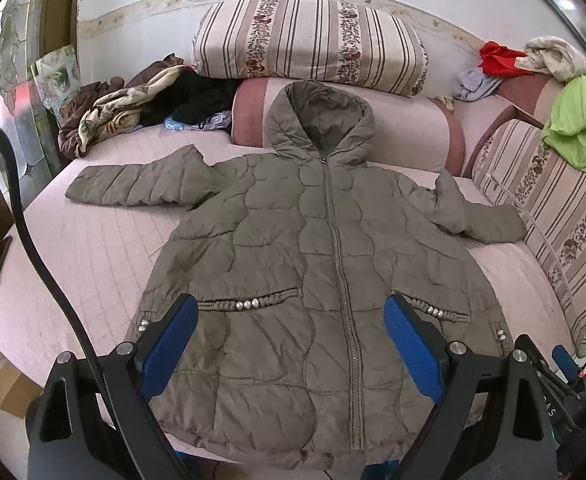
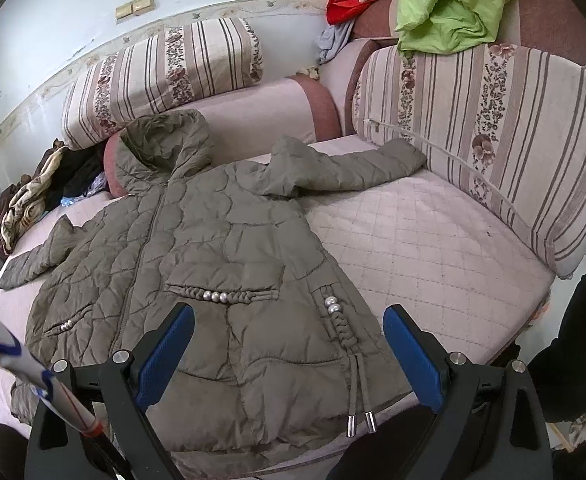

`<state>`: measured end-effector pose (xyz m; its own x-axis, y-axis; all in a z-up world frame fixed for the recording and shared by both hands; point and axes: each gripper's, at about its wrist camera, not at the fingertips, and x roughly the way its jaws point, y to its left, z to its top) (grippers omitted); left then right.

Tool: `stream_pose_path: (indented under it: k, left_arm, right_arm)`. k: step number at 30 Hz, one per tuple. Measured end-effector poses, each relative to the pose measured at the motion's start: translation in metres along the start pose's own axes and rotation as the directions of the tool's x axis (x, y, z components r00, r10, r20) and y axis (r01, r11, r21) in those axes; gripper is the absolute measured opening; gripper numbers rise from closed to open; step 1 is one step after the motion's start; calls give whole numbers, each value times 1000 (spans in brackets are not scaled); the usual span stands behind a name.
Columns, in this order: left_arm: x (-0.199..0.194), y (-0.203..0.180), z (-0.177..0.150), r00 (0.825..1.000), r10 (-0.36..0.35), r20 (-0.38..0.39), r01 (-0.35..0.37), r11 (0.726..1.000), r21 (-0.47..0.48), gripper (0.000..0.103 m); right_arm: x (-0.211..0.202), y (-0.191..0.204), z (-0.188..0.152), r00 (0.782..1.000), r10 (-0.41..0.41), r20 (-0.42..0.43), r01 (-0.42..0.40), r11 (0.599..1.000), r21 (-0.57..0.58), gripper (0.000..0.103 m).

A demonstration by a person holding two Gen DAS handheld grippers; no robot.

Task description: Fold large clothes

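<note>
Lying flat and face up on the pink quilted sofa seat [image 1: 93,248], the grey-green padded jacket [image 1: 293,280] is spread out fully, which makes it ready for the first fold. Its zipper [image 1: 339,264] is closed to the top, so the two front halves stay together. The hood [image 1: 321,120] rests against the pink bolster [image 1: 413,132] at the back, and both sleeves point outward: the left sleeve [image 1: 133,186] lies straight on the seat, and the right sleeve [image 2: 345,164] reaches toward the striped cushion [image 2: 493,128]. The left claw [image 1: 291,350] hovers over the lower front of the jacket, near the hem, with its blue pads wide apart and nothing between them. The right claw [image 2: 289,354] hangs over the right lower corner, just above the side drawstring [image 2: 359,396], also spread apart and empty. I think both are held low at the hem side because the person stands there and no fold is begun yet. Probably the next step is to take one sleeve and bring it across the chest; the padding is thick and slippery, so the grip needs a good bite of fabric. Loose clothes [image 1: 145,100] lie in the far corner, well apart from the jacket.
</note>
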<state>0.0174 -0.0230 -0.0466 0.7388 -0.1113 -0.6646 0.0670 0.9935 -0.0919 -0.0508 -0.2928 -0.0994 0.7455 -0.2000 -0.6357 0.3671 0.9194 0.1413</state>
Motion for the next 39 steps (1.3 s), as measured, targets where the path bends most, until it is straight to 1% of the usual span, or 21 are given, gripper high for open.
stream_pose_path:
  k: [5, 8, 10, 13, 16, 18, 20, 24, 25, 27, 29, 32, 34, 37, 39]
  left_arm:
    - [0, -5, -3, 1000, 4, 18, -5, 998, 56, 94]
    - [1, -8, -6, 1000, -18, 19, 16, 997, 75, 94]
    - [2, -9, -5, 1000, -20, 14, 19, 997, 79, 94]
    - [4, -7, -5, 999, -40, 6, 39, 998, 57, 94]
    - [7, -6, -6, 999, -32, -5, 32, 998, 56, 94]
    - [10, -4, -6, 1000, -5, -9, 6, 998, 62, 94]
    - [10, -1, -3, 1000, 12, 0, -12, 999, 47, 94]
    - [4, 11, 1, 998, 36, 48, -37, 999, 27, 94]
    - [6, 16, 2, 998, 37, 42, -38, 999, 25, 94]
    - [11, 24, 1, 999, 33, 12, -33, 999, 16, 94]
    - [17, 36, -1, 1000, 21, -24, -21, 1000, -17, 94]
    - [21, 56, -6, 999, 24, -38, -26, 998, -61, 94]
    - [21, 70, -7, 999, 27, -29, -29, 997, -74, 94]
    - [17, 94, -6, 997, 79, 7, -78, 993, -87, 94]
    - [16, 113, -5, 995, 94, 14, -93, 991, -97, 94]
  right_arm:
    - [-1, 3, 1, 1000, -5, 3, 5, 1000, -12, 98]
    - [0, 5, 1, 1000, -2, -1, 2, 1000, -14, 98]
    - [1, 5, 1, 1000, -3, -6, 3, 1000, -14, 98]
    - [1, 3, 0, 1000, -6, -6, 6, 1000, -7, 98]
    - [1, 1, 0, 1000, -19, -1, 19, 1000, -9, 98]
    - [2, -1, -2, 1000, -23, -4, 23, 1000, -7, 98]
    - [3, 0, -1, 1000, -24, -10, 24, 1000, -13, 98]
    - [-3, 6, 4, 999, -31, 15, 32, 999, -36, 98]
    - [-5, 9, 4, 999, -32, 27, 33, 998, -48, 98]
    - [-6, 15, 2, 999, -42, 22, 43, 997, -68, 98]
    - [-3, 21, 0, 1000, -29, -11, 28, 996, -81, 98]
    - [0, 31, -2, 998, -15, -60, 9, 995, -98, 98]
    - [1, 41, -2, 996, -1, -90, -9, 994, -110, 98]
    - [2, 56, -4, 993, 15, -121, -31, 990, -136, 98]
    - [2, 73, -6, 991, 14, -132, -38, 984, -175, 98]
